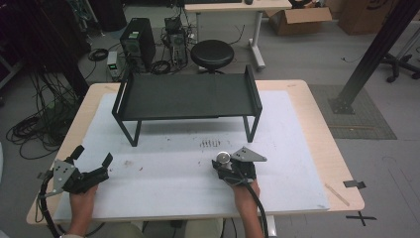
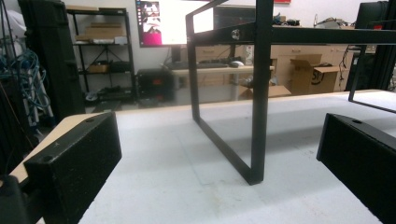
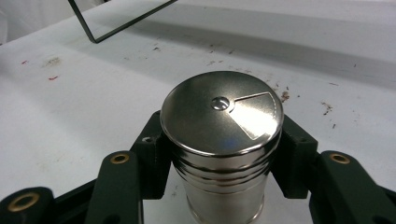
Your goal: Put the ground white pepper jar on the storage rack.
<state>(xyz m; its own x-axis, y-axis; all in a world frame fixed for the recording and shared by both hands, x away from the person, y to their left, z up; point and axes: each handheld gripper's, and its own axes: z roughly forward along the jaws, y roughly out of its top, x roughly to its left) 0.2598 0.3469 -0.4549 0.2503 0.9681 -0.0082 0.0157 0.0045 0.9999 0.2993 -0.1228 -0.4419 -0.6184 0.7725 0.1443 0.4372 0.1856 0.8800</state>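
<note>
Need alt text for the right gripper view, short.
A shiny cylindrical steel shaker with a flat lid stands upright, clamped on both sides by the right gripper with its two black jaws. It stands on a white, speckled table mat; the thin black metal frame leg of a rack shows at top left.

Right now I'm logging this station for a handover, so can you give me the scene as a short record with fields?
surface: white mat on a wooden table
rack: black metal shelf, at the mat's far side
held item: shiny metal canister, upright
right gripper: shut on the canister's sides
left gripper: open, nothing between its jaws
</note>
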